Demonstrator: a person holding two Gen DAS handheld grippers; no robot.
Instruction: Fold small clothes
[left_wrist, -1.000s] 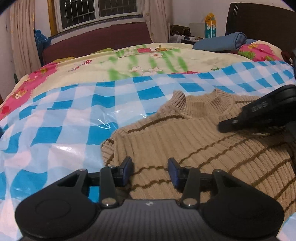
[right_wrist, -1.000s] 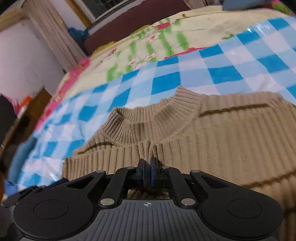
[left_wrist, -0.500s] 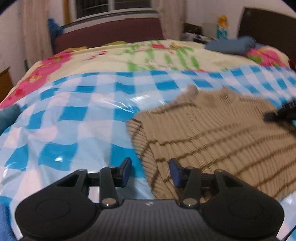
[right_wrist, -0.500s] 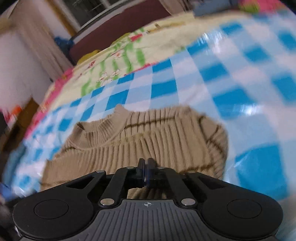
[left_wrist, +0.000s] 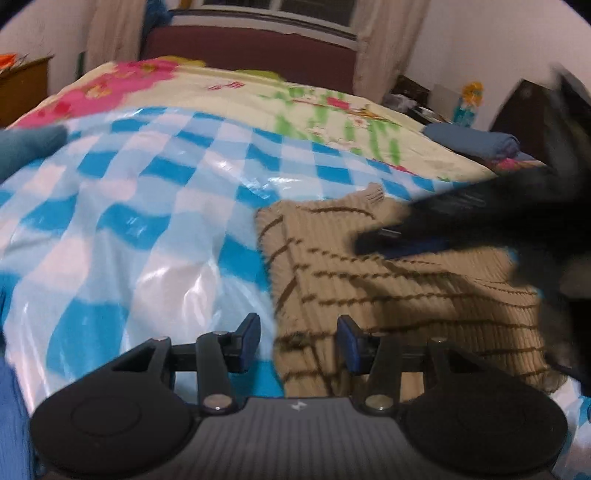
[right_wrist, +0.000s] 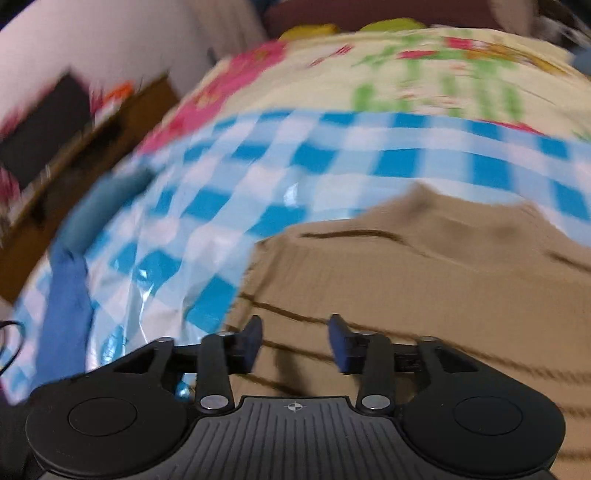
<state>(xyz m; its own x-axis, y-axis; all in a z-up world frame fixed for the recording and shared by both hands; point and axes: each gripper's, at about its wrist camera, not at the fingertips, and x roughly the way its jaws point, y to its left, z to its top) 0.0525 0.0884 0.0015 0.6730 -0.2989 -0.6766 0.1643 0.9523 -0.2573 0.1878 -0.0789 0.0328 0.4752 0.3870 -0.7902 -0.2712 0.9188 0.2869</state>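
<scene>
Sweater (right_wrist: 424, 280) sits right under both my claws, tan ribbed knit with thin brown stripes, lying on the bed. My right claw (right_wrist: 294, 341) has just been opening and its jaws now stand apart with nothing between them, just the knit below. From the left wrist view that same claw is a blurry black shape over the upper right part of the sweater, too smeared to say whether it touches the fabric.

My left claw (left_wrist: 297, 341) has its jaws apart too, nothing pinched. It hangs over the sweater's left edge, so one blue pad (left_wrist: 249, 341) is over the checked sheet and the other is over the knit. The left side of the sweater looks folded in, with a doubled band running along that edge. The collar is at the far end, pointing away from me.

Further out: the sweater rests on a shiny blue and white checked sheet (left_wrist: 155, 206) spread over a flowery bedspread (left_wrist: 258, 96). There's a folded blue cloth (left_wrist: 476, 142) near the far right of the bed, and another blue garment (right_wrist: 68, 306) at the left edge of the sheet. Beyond the bed is a dark red headboard (left_wrist: 251, 48), with curtains either side of it.
</scene>
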